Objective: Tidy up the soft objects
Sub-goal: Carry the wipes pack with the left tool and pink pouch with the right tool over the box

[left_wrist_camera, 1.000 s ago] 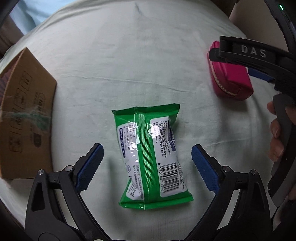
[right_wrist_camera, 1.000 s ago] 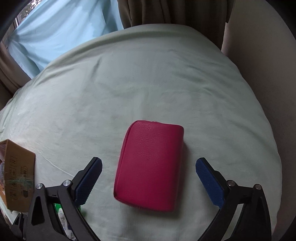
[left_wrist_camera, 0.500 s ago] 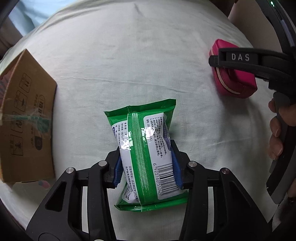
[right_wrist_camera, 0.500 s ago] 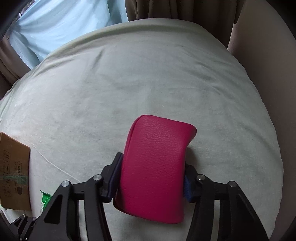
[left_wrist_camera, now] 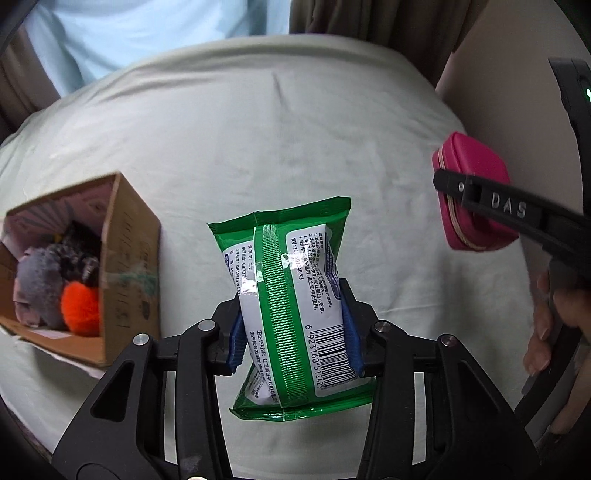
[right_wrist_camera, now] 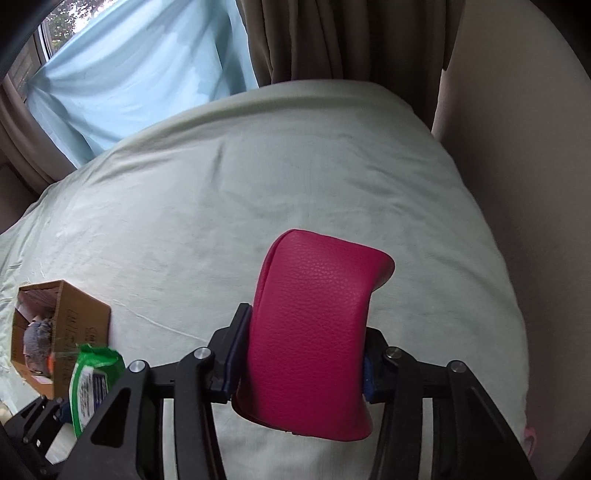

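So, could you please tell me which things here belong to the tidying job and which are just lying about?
Part of the job:
- green wipes pack, held in the left claw
- pink pouch, held in the right claw
- cardboard box with soft toys inside

Just there:
- pale green bed sheet
- blue curtain
- brown curtain

Bed (right_wrist_camera: 258, 177): covered by a pale green sheet, lightly creased, its far end rounded off in both views. Curtains (right_wrist_camera: 332, 40): brown, heavy, hung in folds behind the bed's far end. Light-blue cloth (right_wrist_camera: 140, 74): draped across the window area to the left of the curtains (daylight is seen through it). Window (right_wrist_camera: 59, 22): a corner is shown at upper left, foliage visible outside. Wall (right_wrist_camera: 517, 129): plain beige, set along the bed's right side. Lighting: soft, diffuse, from the window side.
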`<action>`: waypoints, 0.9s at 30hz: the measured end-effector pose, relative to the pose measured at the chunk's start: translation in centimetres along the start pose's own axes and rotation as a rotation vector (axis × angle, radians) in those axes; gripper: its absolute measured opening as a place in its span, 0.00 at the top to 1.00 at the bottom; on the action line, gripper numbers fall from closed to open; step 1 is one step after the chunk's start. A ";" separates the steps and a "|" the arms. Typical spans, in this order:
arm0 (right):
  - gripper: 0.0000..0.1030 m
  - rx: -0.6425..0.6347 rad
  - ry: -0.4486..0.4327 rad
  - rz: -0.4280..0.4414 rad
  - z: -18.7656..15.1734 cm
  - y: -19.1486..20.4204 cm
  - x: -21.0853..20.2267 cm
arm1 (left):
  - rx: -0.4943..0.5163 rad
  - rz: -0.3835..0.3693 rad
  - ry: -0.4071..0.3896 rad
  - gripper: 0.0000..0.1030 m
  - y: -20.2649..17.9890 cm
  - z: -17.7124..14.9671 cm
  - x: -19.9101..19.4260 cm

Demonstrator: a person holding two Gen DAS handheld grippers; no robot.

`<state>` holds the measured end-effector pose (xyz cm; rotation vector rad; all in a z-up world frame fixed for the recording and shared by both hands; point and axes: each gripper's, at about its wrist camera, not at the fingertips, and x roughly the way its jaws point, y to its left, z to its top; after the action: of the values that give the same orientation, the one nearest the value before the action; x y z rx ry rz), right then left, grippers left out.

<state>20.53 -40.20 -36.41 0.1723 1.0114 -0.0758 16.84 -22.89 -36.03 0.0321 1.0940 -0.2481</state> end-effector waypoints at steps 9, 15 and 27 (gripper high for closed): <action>0.57 0.017 -0.064 0.034 1.4 3.4 -10.4 | -0.008 -0.009 -0.128 0.62 3.5 2.1 -11.5; 0.57 0.013 -0.109 0.081 1.9 7.9 -16.7 | -0.037 0.013 -0.177 0.62 8.2 2.7 -17.8; 0.57 -0.089 -0.131 0.147 0.8 21.7 -21.4 | -0.073 0.047 -0.223 0.62 20.9 3.5 -23.7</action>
<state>12.96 -19.30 -15.49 0.1578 0.8672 0.0911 14.12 1.23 -15.48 -0.0346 0.8785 -0.1647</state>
